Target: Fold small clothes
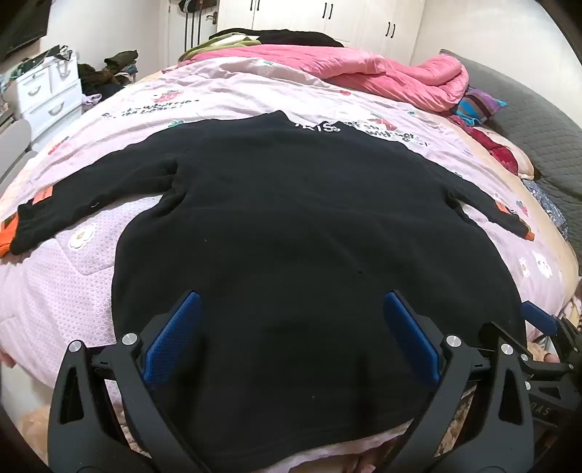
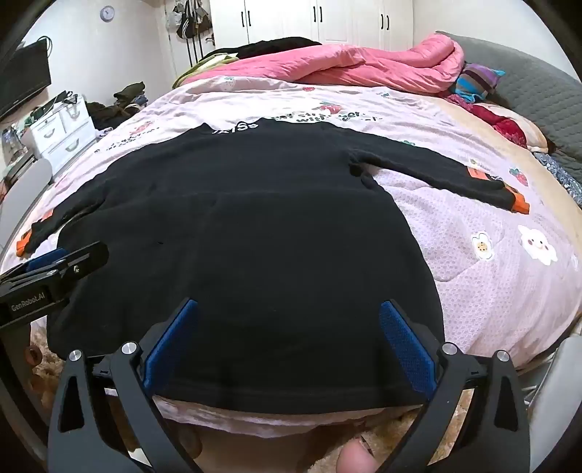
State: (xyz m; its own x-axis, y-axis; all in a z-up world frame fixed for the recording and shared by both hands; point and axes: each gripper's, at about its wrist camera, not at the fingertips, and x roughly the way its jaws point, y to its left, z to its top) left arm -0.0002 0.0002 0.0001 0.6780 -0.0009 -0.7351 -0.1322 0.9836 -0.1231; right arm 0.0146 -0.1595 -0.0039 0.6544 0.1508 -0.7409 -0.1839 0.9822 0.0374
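Observation:
A black long-sleeved sweater (image 1: 291,218) with orange cuffs lies flat on the bed, back up, hem toward me and both sleeves spread out; it also shows in the right wrist view (image 2: 254,225). My left gripper (image 1: 291,302) is open, its blue pads above the hem on the left part. My right gripper (image 2: 289,309) is open above the hem on the right part. Neither holds anything. The right gripper shows at the right edge of the left wrist view (image 1: 538,320), and the left gripper at the left edge of the right wrist view (image 2: 54,265).
The sweater rests on a pale pink printed quilt (image 1: 91,283). A bright pink duvet (image 1: 382,72) is bunched at the far side, with striped cloth (image 1: 476,105) and a grey headboard (image 1: 538,127) at right. White drawers (image 1: 47,98) stand left. White wardrobes (image 2: 316,22) line the back wall.

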